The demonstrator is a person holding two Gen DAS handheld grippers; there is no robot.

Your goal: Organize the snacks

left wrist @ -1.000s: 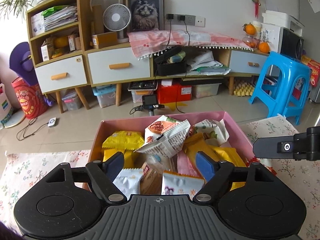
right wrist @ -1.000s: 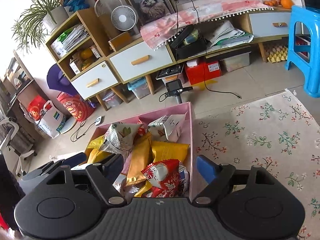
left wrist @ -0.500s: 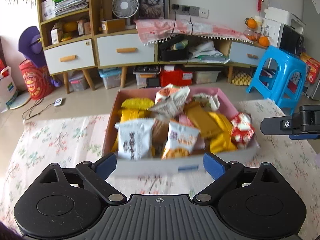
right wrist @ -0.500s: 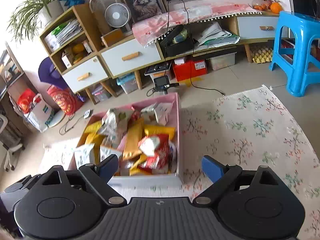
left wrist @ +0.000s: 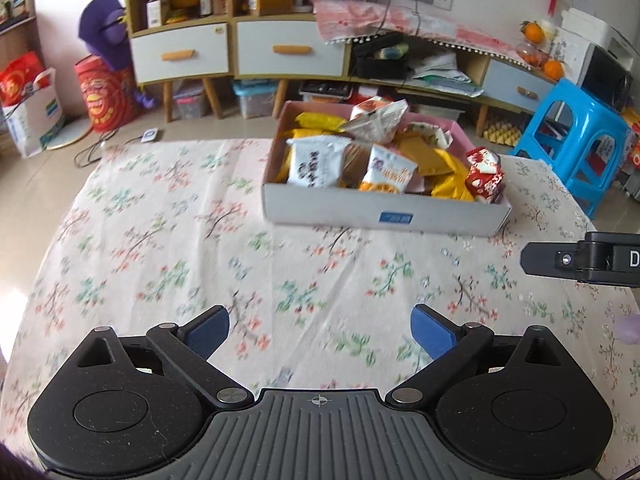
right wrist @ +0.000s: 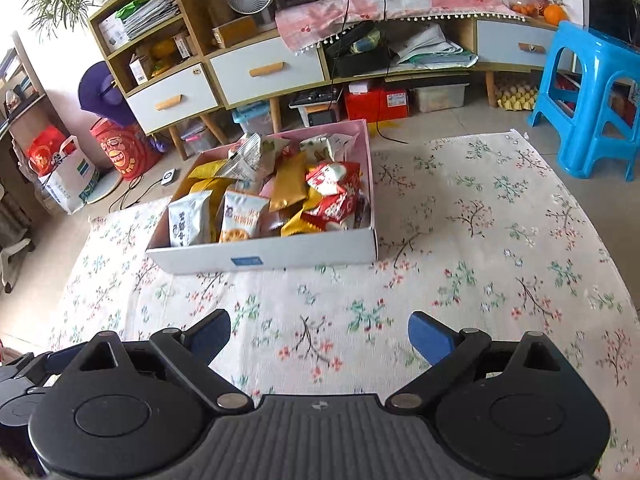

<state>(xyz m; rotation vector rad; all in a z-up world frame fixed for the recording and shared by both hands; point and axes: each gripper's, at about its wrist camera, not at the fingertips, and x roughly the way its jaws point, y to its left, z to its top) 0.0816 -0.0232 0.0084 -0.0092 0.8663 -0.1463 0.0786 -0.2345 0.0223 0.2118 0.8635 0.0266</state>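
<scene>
A: Where is the snack box [left wrist: 384,216]?

B: It sits on the counter [left wrist: 160,248], which is covered with a floral cloth, toward the far edge. Its outer wall is white and its inside is pink.

A: What is in it?

B: Packets piled loosely. A white packet [left wrist: 316,162] stands at the near left, an orange-and-white biscuit packet [left wrist: 386,170] just beside it, and a red packet [left wrist: 485,176] leans at the near right corner. Yellow packets [left wrist: 448,178] and a gold packet [right wrist: 288,182] lie between and behind them.

A: And the left gripper [left wrist: 320,330]?

B: Its blue fingers are spread wide with nothing between them, and it hovers over bare cloth, well apart from the box.

A: The right gripper [right wrist: 319,334]?

B: The same: fingers apart, empty, over the cloth on the near side of the box. In the left view part of it juts in from the right edge.

A: Anything behind?

B: A blue stool [right wrist: 592,100] stands on the floor to the right, and a low cabinet [right wrist: 272,68] with drawers runs along the wall.
</scene>
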